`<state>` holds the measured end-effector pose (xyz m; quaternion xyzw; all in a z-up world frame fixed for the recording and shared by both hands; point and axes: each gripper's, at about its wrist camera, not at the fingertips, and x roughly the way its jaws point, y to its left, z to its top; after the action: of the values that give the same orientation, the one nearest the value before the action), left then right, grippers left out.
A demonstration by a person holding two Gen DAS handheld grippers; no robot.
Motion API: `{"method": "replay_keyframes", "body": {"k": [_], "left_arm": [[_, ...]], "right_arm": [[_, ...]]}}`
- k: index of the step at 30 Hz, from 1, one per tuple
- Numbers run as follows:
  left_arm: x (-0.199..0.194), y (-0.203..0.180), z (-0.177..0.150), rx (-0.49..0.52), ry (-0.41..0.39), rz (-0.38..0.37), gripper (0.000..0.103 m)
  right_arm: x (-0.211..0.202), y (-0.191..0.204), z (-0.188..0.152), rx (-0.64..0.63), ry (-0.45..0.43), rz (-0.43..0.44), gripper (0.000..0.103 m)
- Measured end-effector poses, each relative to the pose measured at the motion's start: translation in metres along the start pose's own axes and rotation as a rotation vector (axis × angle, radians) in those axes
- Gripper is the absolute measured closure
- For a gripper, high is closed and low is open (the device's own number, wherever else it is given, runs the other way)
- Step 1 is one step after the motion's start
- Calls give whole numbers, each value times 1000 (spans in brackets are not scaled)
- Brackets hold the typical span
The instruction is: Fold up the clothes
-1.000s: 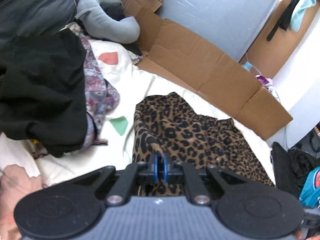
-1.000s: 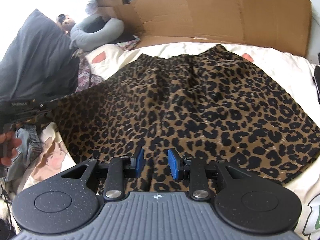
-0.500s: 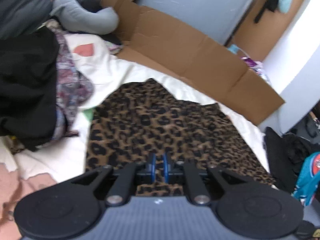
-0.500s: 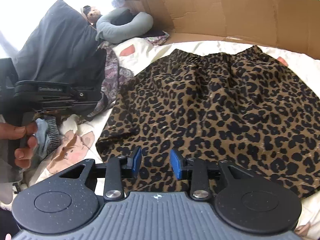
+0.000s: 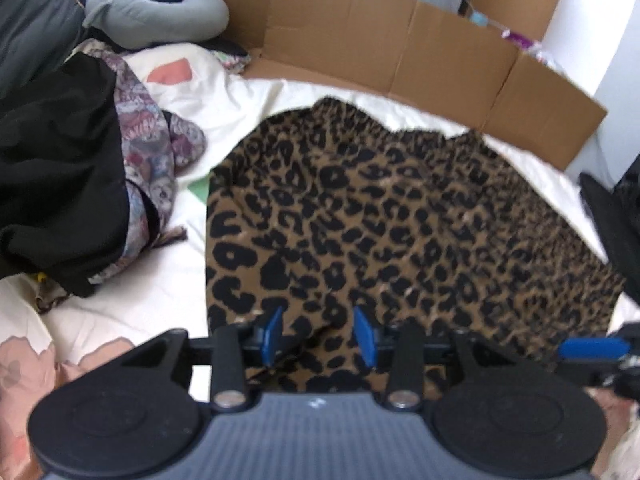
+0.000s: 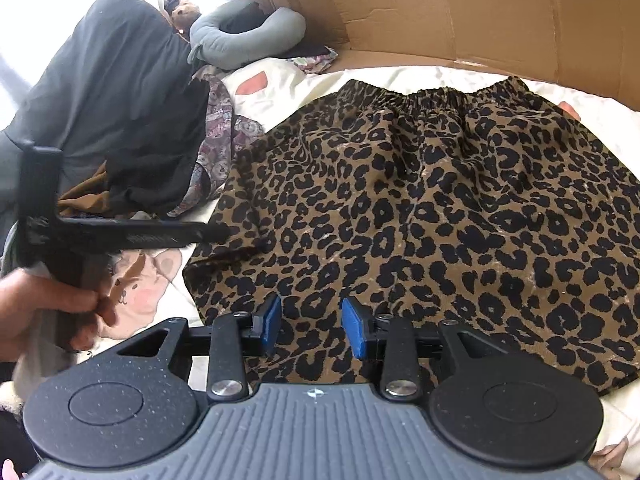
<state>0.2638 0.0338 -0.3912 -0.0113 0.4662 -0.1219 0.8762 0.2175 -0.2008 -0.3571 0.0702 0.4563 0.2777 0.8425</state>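
A leopard-print skirt (image 5: 400,220) (image 6: 440,200) lies spread on the white bedding (image 5: 168,280), its elastic waistband on the far side. Its left side ends in a straight edge. My left gripper (image 5: 319,334) hangs low over the near hem; its jaws are opening, with fabric under the gap and neither blue pad pressing on it. In the right wrist view the left gripper (image 6: 120,236) shows as a black frame held by a hand (image 6: 48,312). Also open, my right gripper (image 6: 312,326) stands just above the near hem, holding nothing.
Flattened cardboard (image 5: 400,52) lines the far side of the bed. A grey neck pillow (image 5: 156,12) and a dark pillow (image 6: 100,80) lie at the far left. A heap of black and patterned clothes (image 5: 60,180) sits left of the skirt. A black bag (image 5: 612,216) is at the right.
The left gripper was shut on a raised corner of the skirt; it has sunk and its jaws have parted, and the skirt now lies flat. The right gripper has barely shifted.
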Motion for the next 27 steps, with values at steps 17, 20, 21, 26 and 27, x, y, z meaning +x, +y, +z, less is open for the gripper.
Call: {"method": "replay_keyframes", "body": {"k": [17, 20, 21, 26, 27], "left_arm": [[23, -3, -27, 218, 87, 185, 49], [25, -2, -29, 232, 78, 196, 47], [26, -1, -30, 233, 75, 194, 47], [24, 1, -30, 231, 68, 192, 68], [23, 1, -29, 234, 64, 197, 74]], "right_arm": [[6, 2, -6, 1, 25, 2, 62], [7, 0, -6, 5, 27, 0, 62], [7, 0, -6, 6, 28, 0, 62], [10, -1, -7, 17, 36, 15, 62], [11, -1, -7, 21, 38, 20, 62]]}}
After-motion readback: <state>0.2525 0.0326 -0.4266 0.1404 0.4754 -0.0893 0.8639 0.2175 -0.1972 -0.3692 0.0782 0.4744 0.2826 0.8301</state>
